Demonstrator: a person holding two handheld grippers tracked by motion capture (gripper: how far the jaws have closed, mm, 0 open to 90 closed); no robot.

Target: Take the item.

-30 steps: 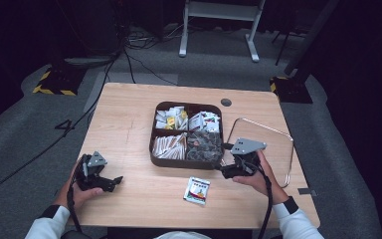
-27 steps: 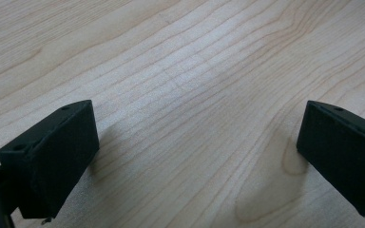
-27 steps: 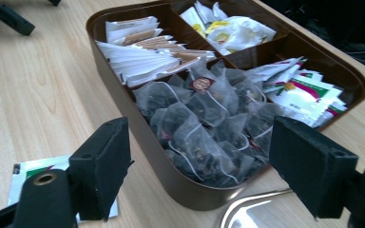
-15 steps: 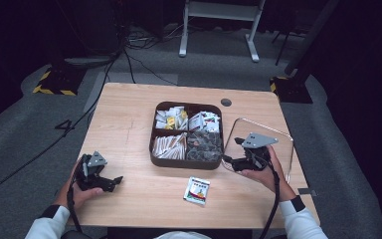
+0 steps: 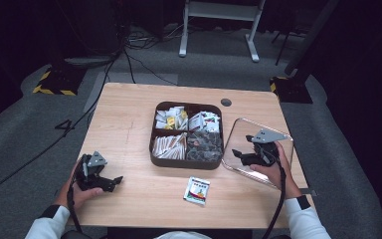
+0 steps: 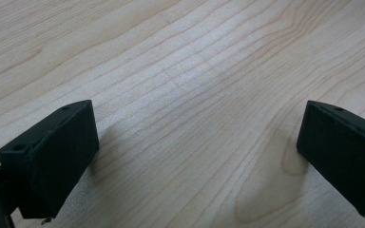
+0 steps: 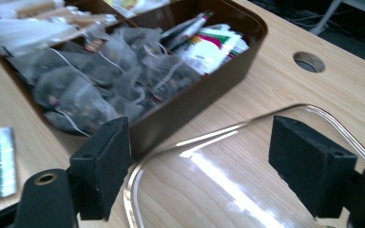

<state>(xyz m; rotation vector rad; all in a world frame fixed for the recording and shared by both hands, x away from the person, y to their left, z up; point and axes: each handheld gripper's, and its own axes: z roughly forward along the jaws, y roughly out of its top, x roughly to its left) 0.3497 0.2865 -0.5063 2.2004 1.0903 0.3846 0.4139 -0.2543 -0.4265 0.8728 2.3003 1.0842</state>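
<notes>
A wooden desk (image 5: 129, 124) seen from above, with a person's forearms entering from the bottom of the frame, each hand holding a black two-jaw tool.

At the centre of the frame sits a dark brown box (image 5: 187, 163) with rounded corners, split into four compartments. The upper two hold mixed paper packets, the lower left holds pale sachets, and the lower right holds grey tea bags (image 5: 204, 145). In the right tool's own view the tea bags (image 7: 100, 80) fill the upper left of the frame, with strings and tags showing.

Just right of the box, at centre right of the frame, a clear lid (image 5: 278, 135) with a thin golden rim lies on the desk; I cannot tell whether it touches the box wall. The right tool (image 5: 242, 155) hovers over the lid, its jaws spread wide and holding nothing. In its own view the lid (image 7: 247, 190) lies between and below the jaws, reflecting light.

A small white packet (image 5: 197, 190) with green and red print lies on the desk below the box, at lower centre.

The left tool (image 5: 110, 182) rests at the lower left of the frame, well apart from the box. Its own view shows the jaws wide apart, with bare wood grain between them.

A small round hole (image 5: 226, 102) sits near the desk's far edge.
</notes>
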